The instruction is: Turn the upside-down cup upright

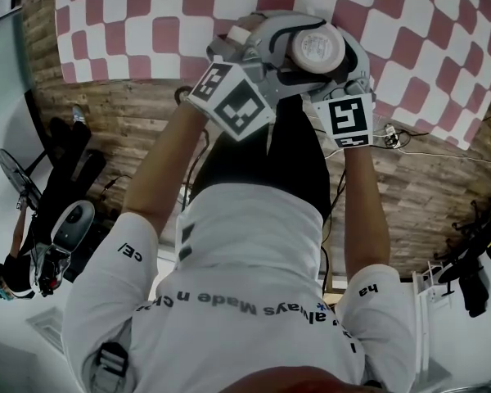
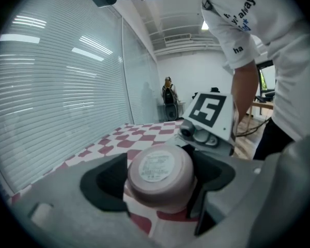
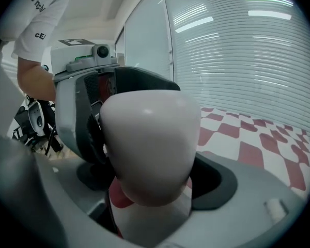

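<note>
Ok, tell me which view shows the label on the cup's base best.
Left gripper view: the label on the cup faces that camera, large. Head view shows it from above, smaller. Right gripper view shows only the cup's plain side.

The pink round plastic cup point(image 1: 315, 47) stands bottom-up on the red-and-white checked cloth-covered surface point(image 1: 147, 23), near the edge closest to the person. The left gripper point(image 2: 160, 177) reaches in from the left and the right gripper point(image 3: 152, 182) from the right. The cup sits between the fingers point(image 2: 106, 182) of both. The brown wooden plank floor point(image 1: 131, 121) lies before the surface.
</note>
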Demonstrator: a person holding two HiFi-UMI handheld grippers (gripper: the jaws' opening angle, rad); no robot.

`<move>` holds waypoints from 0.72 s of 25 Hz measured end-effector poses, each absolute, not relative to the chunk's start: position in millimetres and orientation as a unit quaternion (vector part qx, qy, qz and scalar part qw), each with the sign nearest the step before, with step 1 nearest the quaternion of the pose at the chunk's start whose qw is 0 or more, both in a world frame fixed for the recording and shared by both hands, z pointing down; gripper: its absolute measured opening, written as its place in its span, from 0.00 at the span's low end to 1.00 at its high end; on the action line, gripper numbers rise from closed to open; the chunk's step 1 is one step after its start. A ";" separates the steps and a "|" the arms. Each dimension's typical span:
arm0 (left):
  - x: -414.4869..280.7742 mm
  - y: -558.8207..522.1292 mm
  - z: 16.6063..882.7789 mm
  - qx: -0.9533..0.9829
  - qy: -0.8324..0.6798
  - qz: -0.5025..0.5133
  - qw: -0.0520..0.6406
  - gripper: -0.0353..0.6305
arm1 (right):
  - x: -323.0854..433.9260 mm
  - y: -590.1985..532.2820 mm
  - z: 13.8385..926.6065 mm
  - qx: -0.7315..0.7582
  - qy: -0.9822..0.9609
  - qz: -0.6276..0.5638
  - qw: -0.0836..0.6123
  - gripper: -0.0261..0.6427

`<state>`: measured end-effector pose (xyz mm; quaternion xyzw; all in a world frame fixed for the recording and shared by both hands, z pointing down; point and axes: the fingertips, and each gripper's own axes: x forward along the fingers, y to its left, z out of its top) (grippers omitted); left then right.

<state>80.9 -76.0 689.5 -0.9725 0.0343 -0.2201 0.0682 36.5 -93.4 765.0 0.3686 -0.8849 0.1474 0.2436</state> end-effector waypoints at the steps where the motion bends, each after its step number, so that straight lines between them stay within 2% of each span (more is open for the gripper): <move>1: 80.4 -76.1 690.3 -0.972 0.035 -0.220 0.068 0.65 | 36.3 -93.6 765.9 0.369 -0.884 0.146 0.247 0.68; 8: 76.6 -77.2 699.7 -0.969 0.043 -0.233 0.076 0.66 | 33.6 -95.0 775.2 0.368 -0.874 0.137 0.288 0.68; 18: 82.8 -78.2 699.1 -0.969 0.047 -0.235 0.067 0.67 | 39.8 -93.6 773.7 0.366 -0.871 0.133 0.300 0.68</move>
